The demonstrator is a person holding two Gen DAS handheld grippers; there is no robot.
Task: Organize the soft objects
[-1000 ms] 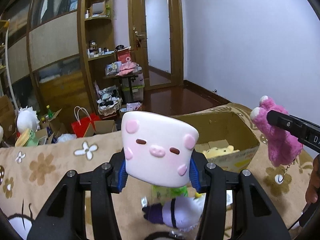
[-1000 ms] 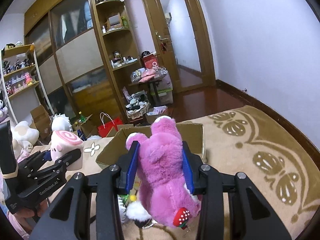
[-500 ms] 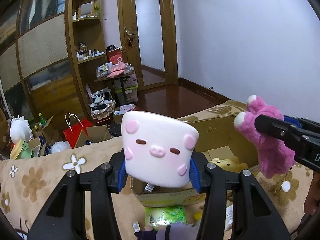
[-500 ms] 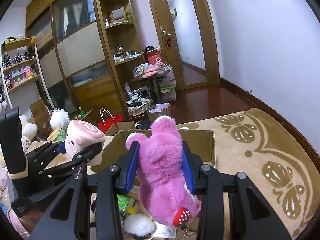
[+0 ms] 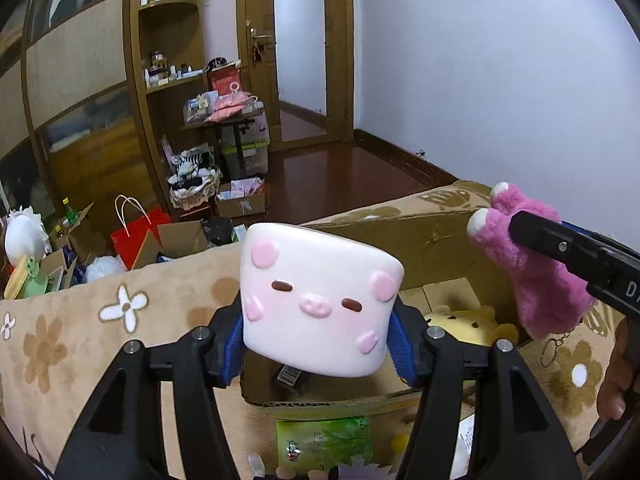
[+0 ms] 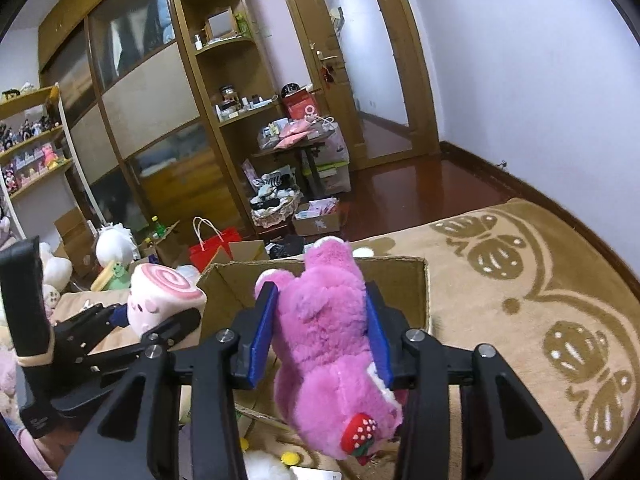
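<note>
Your left wrist view looks down into the cardboard box (image 5: 436, 240) and shows a yellow plush (image 5: 464, 324) lying inside it; your right wrist view hides that toy behind the pink plush bear (image 6: 332, 344) but shows the pink swirl on top of the pig-faced marshmallow plush (image 6: 164, 296), which the left view cannot.

Your left hand-held gripper (image 5: 316, 344) is clamped on the marshmallow plush (image 5: 320, 300), its blue pads pressing both sides. The face points back at the camera, flat top up and slightly tilted, held over the box's near edge.

Your right hand-held gripper (image 6: 320, 340) is closed around the bear. Its long axis runs along the fingers, one end toward the box, the end with the strawberry patch (image 6: 360, 432) toward you. In the left view the bear (image 5: 532, 268) hangs above the box's right side, a keychain (image 5: 556, 344) dangling below.

The box sits on a tan floral blanket (image 5: 60, 340).
</note>
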